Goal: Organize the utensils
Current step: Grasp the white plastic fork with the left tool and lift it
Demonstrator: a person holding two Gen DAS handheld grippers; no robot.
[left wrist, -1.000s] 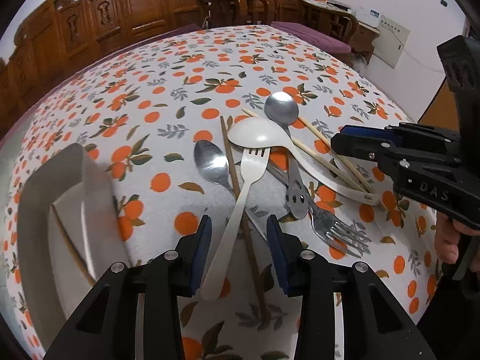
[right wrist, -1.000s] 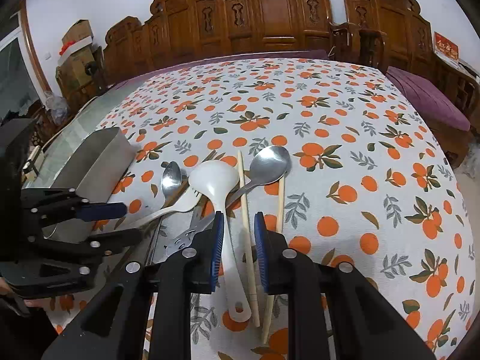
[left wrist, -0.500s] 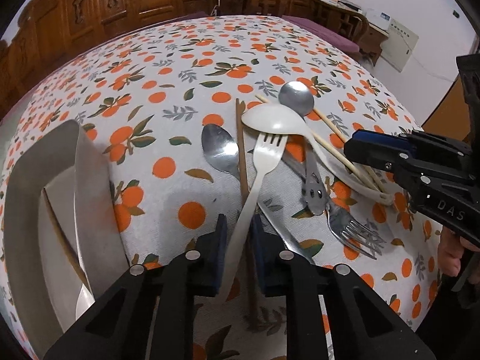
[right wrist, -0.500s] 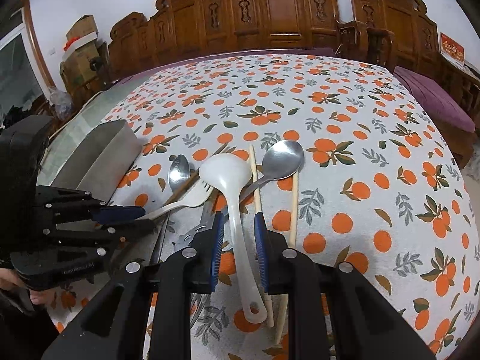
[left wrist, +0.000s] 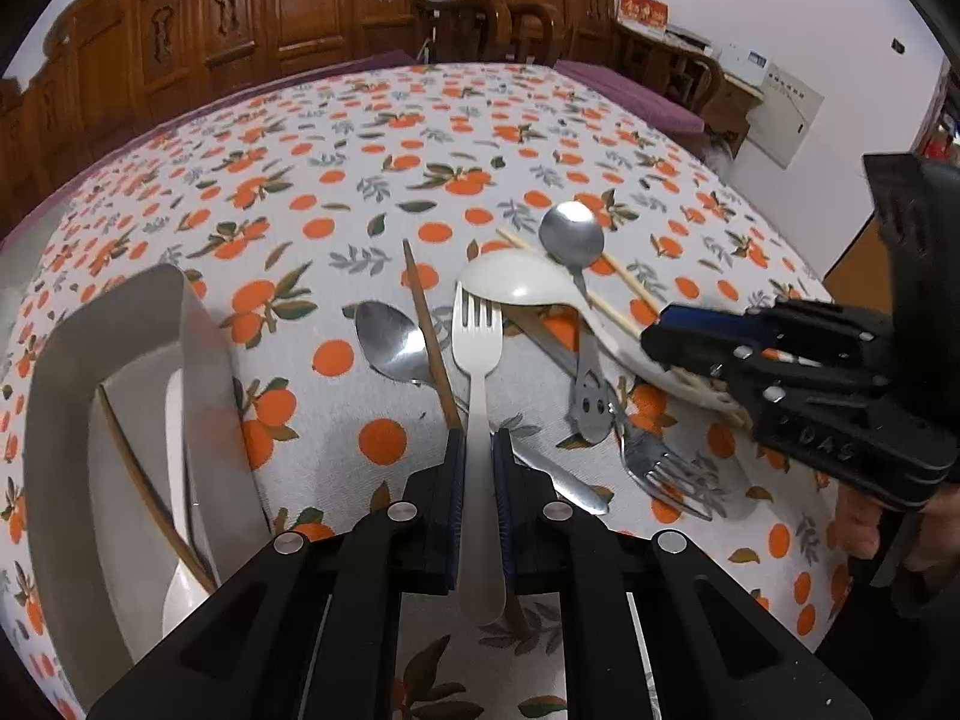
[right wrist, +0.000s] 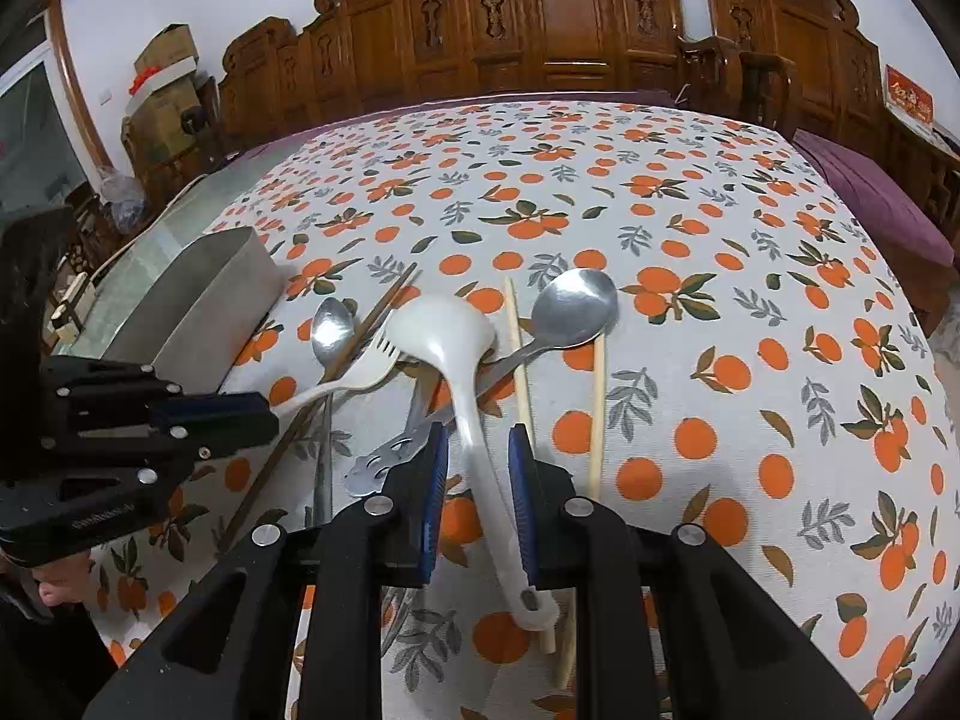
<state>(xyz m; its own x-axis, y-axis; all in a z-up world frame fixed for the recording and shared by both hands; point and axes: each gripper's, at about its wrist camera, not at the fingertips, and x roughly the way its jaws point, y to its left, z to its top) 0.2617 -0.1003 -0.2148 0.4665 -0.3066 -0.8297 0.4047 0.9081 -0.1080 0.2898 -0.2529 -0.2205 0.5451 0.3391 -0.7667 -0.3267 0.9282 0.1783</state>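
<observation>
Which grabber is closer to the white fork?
Left. The left gripper is shut on the white fork, pinching its handle. The right gripper sits off to the fork's side, open around the white ladle handle instead.

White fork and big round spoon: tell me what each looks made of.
White fork: likely plastic; opaque cream, matte, no mirror glint. Big round spoon: likely stainless steel; grey, shiny bowl showing reflections.
</observation>
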